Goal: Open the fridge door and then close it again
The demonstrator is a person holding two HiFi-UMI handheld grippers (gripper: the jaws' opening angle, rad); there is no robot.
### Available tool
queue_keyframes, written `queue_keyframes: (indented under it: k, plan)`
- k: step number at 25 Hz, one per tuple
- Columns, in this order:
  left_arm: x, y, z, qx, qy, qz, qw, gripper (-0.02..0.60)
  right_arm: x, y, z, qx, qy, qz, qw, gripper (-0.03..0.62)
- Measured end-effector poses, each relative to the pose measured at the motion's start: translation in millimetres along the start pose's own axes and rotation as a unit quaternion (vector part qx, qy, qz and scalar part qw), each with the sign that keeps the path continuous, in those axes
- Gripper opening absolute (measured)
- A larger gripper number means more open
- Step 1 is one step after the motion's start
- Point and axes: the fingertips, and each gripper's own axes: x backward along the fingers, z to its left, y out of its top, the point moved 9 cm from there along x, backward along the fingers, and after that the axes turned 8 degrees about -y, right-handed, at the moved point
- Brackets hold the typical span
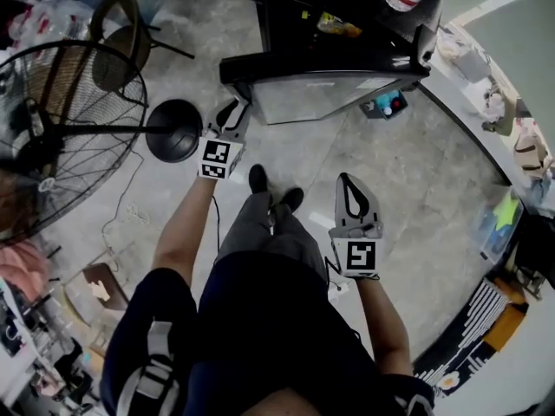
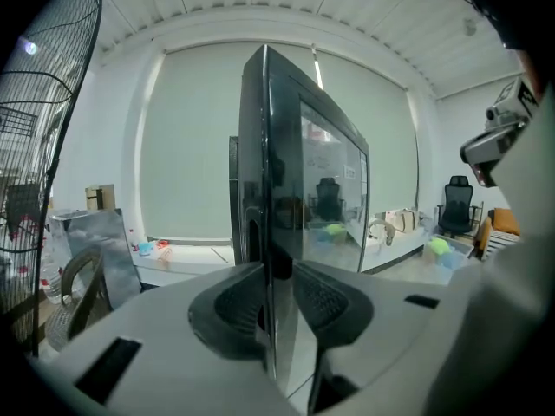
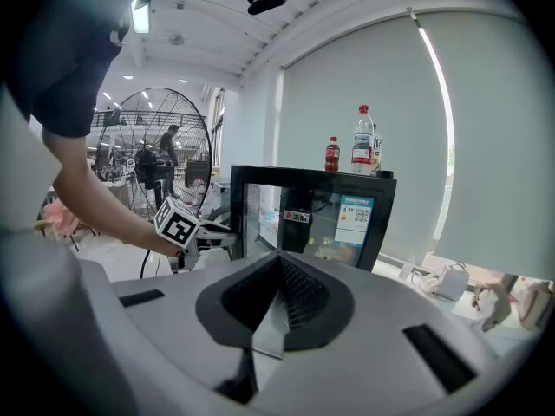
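No legible print: stickers [image 3: 354, 220] on fridge [image 3: 312, 180], bottle labels [image 3: 362, 156] too small.

One glass-door fridge [image 1: 295, 33] is counted, with two bottles on top: one small cola bottle [image 3: 332, 154] and one taller clear bottle [image 3: 363, 139]. Two grippers are seen: the left gripper [image 1: 235, 106] and the right gripper [image 1: 346, 178]. One floor fan [image 1: 52, 85] is counted.
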Motion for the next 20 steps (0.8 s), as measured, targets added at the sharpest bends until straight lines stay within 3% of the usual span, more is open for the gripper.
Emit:
queue_keyframes:
  k: [12,20]
  plan:
    - [33,-10,-54,0.008,0.048,0.001,0.9988,0.108,43,-4,3,0.0,0.013,-0.019,1.0,0.018]
    - [53,-18,-89,0.002,0.048,0.0,0.9989,0.094,68,-7,17,-0.008,-0.002,-0.022,1.0,0.018]
